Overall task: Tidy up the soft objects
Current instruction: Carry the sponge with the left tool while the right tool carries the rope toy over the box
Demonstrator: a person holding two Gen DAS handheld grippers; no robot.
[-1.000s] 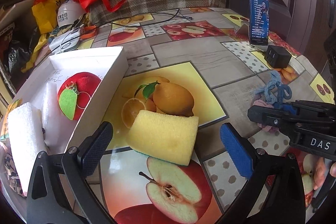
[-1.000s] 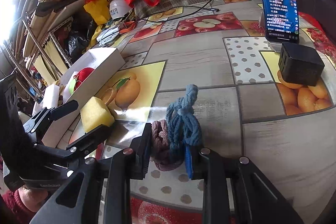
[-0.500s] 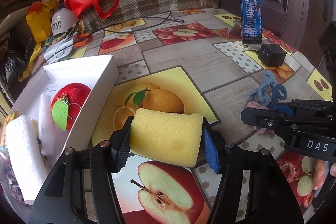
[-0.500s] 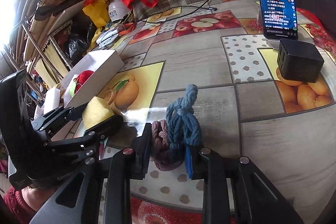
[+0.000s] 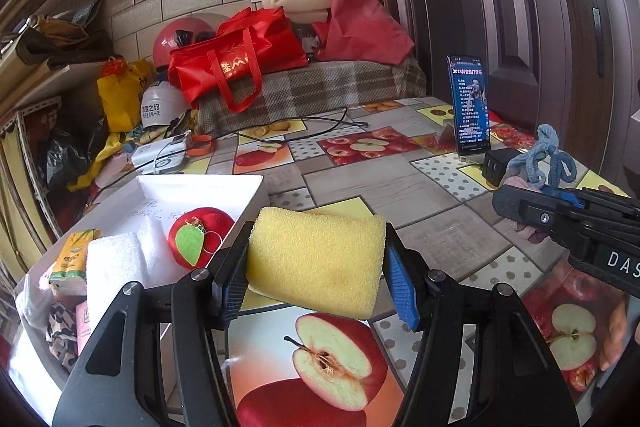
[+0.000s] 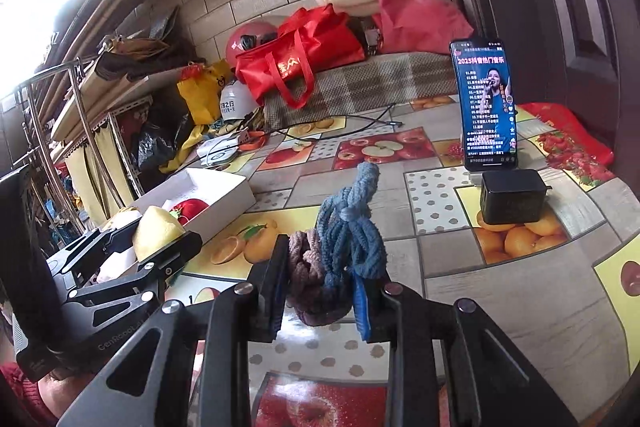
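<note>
Box: a white rectangular cardboard box (image 5: 256, 187) sits at the left on the fruit-print tabletop (image 5: 400, 183); inside lie a rolled white towel (image 5: 114, 267), a red plush apple with a green leaf (image 5: 200, 237) and some small packets.
Left gripper: the left gripper (image 5: 316, 281) shows black arms with blue-padded fingers (image 5: 402, 287) at medium width, having just closed in, pressed on both sides of a yellow rectangular sponge block (image 5: 316, 259).
Sponge: held clear above the tabletop, just right of the box.
Right gripper: the right gripper (image 6: 320, 297) has its fingers narrow, clamped on a knotted bundle of blue and mauve yarn cord (image 6: 344, 247).
Yarn: raised off the tabletop, blue loops standing above the fingers.
Behind, right: an upright phone with a lit screen (image 6: 486, 103) on a stand, a black square charger block (image 6: 512, 195) in front of it.
</note>
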